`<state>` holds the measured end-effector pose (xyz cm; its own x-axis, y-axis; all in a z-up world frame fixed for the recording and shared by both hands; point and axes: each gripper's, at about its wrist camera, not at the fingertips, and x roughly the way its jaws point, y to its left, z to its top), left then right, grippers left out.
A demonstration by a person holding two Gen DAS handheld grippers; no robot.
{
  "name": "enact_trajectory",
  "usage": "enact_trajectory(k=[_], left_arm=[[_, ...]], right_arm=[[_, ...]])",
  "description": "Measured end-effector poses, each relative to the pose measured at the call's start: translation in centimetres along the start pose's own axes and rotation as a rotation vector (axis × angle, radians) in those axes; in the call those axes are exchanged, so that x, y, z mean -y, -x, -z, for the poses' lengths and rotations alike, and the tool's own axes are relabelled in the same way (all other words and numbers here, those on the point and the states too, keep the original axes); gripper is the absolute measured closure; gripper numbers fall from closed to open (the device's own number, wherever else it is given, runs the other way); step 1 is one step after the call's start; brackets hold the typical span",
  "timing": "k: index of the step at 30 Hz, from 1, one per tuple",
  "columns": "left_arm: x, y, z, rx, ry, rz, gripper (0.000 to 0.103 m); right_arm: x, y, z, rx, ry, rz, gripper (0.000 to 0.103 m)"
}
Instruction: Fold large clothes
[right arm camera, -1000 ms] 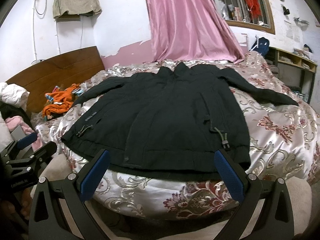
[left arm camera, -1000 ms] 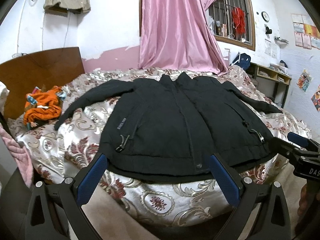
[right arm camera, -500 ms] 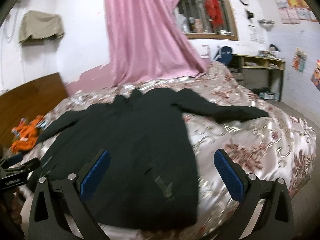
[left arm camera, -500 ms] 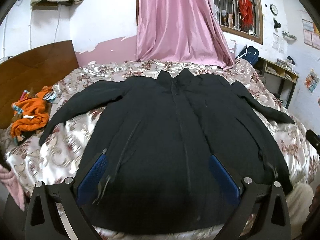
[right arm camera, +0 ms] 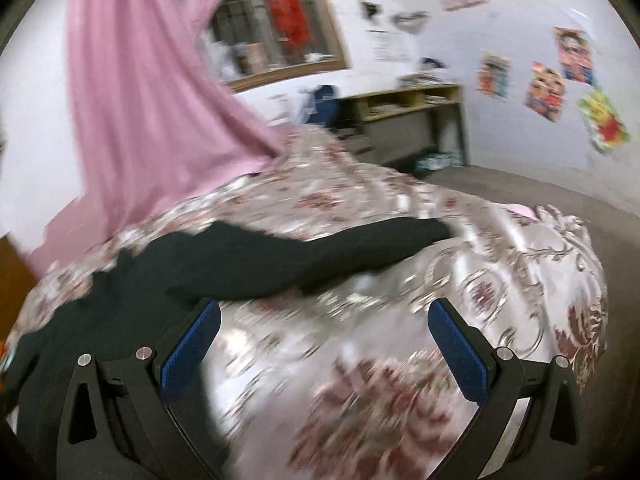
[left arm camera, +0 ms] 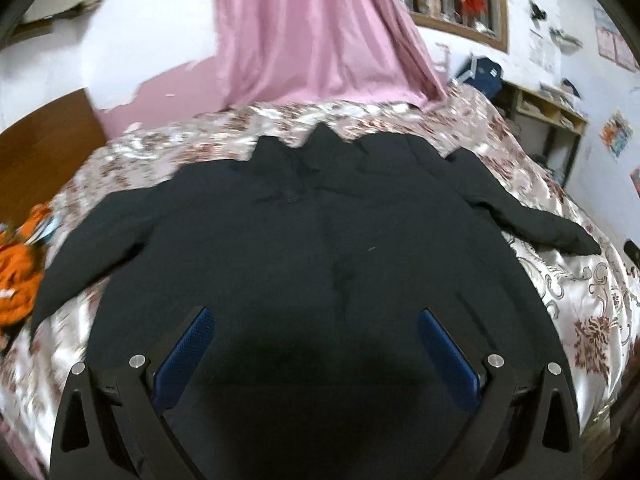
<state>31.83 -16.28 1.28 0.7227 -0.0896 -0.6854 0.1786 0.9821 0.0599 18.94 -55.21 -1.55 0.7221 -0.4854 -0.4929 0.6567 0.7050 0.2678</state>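
- The orange clothes point(left arm camera: 18, 276) bunched at the bedspread's point(left arm camera: 580, 280) left edge could snag a swung sleeve.
- The left gripper point(left arm camera: 316, 344) hovers wide open and empty over the black jacket point(left arm camera: 320, 248), spread flat; pinching there might catch one layer only.
- The right gripper point(right arm camera: 324, 340), likewise wide and empty, faces bare satin short of the right sleeve point(right arm camera: 320, 248); the slick cloth could slide.

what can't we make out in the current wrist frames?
- Left wrist: black jacket hem and pockets, lost in shadow between the open left gripper fingers.
- Right wrist: bedspread pattern, motion-blurred.
- Right wrist: wall posters, blurred, content unreadable.
- Right wrist: jacket's far sleeve, cut off.
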Motion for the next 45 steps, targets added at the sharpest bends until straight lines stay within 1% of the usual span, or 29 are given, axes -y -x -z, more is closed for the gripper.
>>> enact_trajectory(k=[1,3,5,7,8,10,12,13,14,17,18,20,21,22,23,24,25,26,28,30,33,34,36,37,40,42,43,45], left_arm=[[1.2,-1.6,-1.2,-0.013,-0.015,0.016,0.0],[2.7,-3.4,-2.6,-0.03,-0.023,0.046,0.0],[4.6,-6.0,-4.5,-0.052,-0.019,0.095,0.0],[6.2,-7.9,-6.0,-0.054,-0.02,0.118,0.0],[7.0,-8.7,-6.6,-0.051,-0.027,0.119,0.0],[8.5,-10.2,-7.9,-0.049,-0.037,0.119,0.0],[9.5,-11.5,-9.0,-0.046,-0.032,0.127,0.0],[10.0,-12.3,-9.5,-0.047,-0.027,0.135,0.0],[10.5,-13.1,-9.9,-0.054,-0.023,0.146,0.0],[11.8,-15.7,-10.6,-0.086,-0.02,0.166,0.0],[12.2,-16.6,-10.7,-0.099,-0.023,0.165,0.0],[13.2,-18.4,-10.6,-0.133,-0.034,0.158,0.0],[13.5,-19.1,-10.4,-0.145,-0.043,0.154,0.0],[13.7,-19.6,-10.3,-0.154,-0.048,0.15,0.0],[14.1,-20.1,-10.0,-0.165,-0.056,0.143,0.0],[14.3,-20.5,-9.9,-0.169,-0.063,0.138,0.0],[14.4,-20.7,-9.6,-0.174,-0.065,0.135,0.0],[14.2,-20.9,-9.5,-0.179,-0.059,0.139,0.0],[13.8,-21.4,-9.3,-0.202,-0.035,0.162,0.0],[13.7,-21.8,-9.3,-0.22,-0.03,0.171,0.0],[13.7,-21.7,-9.6,-0.242,-0.038,0.172,0.0],[13.5,-21.4,-9.8,-0.252,-0.035,0.179,0.0],[12.7,-20.7,-10.0,-0.255,-0.019,0.189,0.0],[12.1,-20.1,-10.0,-0.25,-0.013,0.193,0.0],[9.4,-17.7,-10.1,-0.223,-0.013,0.202,0.0],[7.3,-16.1,-10.0,-0.199,-0.013,0.199,0.0],[5.7,-15.0,-9.8,-0.187,-0.006,0.194,0.0],[3.0,-13.8,-9.7,-0.183,0.012,0.189,0.0]], right_arm=[[0.7,-1.7,-0.7,0.0,-0.035,0.018,0.001],[2.1,-5.5,-2.2,-0.025,-0.12,0.037,0.001],[3.4,-8.9,-3.1,-0.046,-0.204,0.042,0.001],[5.0,-12.9,-4.0,-0.1,-0.296,0.054,0.001],[5.5,-14.5,-3.9,-0.133,-0.338,0.045,0.001],[6.4,-17.7,-3.5,-0.215,-0.444,0.008,0.001],[7.0,-19.6,-3.0,-0.256,-0.53,-0.042,0.001],[7.3,-20.9,-2.4,-0.28,-0.59,-0.088,0.001],[7.1,-21.0,-1.6,-0.292,-0.614,-0.104,0.001],[7.3,-23.0,0.5,-0.321,-0.735,-0.193,0.001],[7.5,-23.7,1.1,-0.322,-0.768,-0.202,0.002],[7.4,-24.5,1.6,-0.297,-0.796,-0.213,0.007],[7.4,-24.9,1.9,-0.279,-0.81,-0.225,0.013],[7.3,-25.2,2.2,-0.264,-0.825,-0.237,0.027],[7.5,-25.7,2.2,-0.263,-0.84,-0.244,0.035],[7.7,-26.2,2.8,-0.267,-0.867,-0.24,0.05],[7.9,-26.6,3.2,-0.276,-0.891,-0.234,0.061],[8.2,-27.0,3.5,-0.282,-0.912,-0.236,0.066],[8.3,-27.4,3.8,-0.276,-0.936,-0.235,0.083],[8.1,-26.9,3.3,-0.243,-0.906,-0.234,0.092],[7.2,-25.3,1.4,-0.165,-0.833,-0.249,0.095],[6.1,-24.3,0.0,-0.124,-0.764,-0.245,0.095],[4.9,-22.6,-2.3,-0.069,-0.67,-0.248,0.096],[3.5,-21.1,-3.9,-0.019,-0.586,-0.252,0.096],[0.5,-17.3,-6.9,0.083,-0.418,-0.256,0.096],[-2.6,-14.8,-9.0,0.149,-0.309,-0.273,0.096],[-3.8,-13.8,-9.7,0.167,-0.273,-0.282,0.096],[-7.7,-11.5,-11.3,0.203,-0.166,-0.322,0.096]])
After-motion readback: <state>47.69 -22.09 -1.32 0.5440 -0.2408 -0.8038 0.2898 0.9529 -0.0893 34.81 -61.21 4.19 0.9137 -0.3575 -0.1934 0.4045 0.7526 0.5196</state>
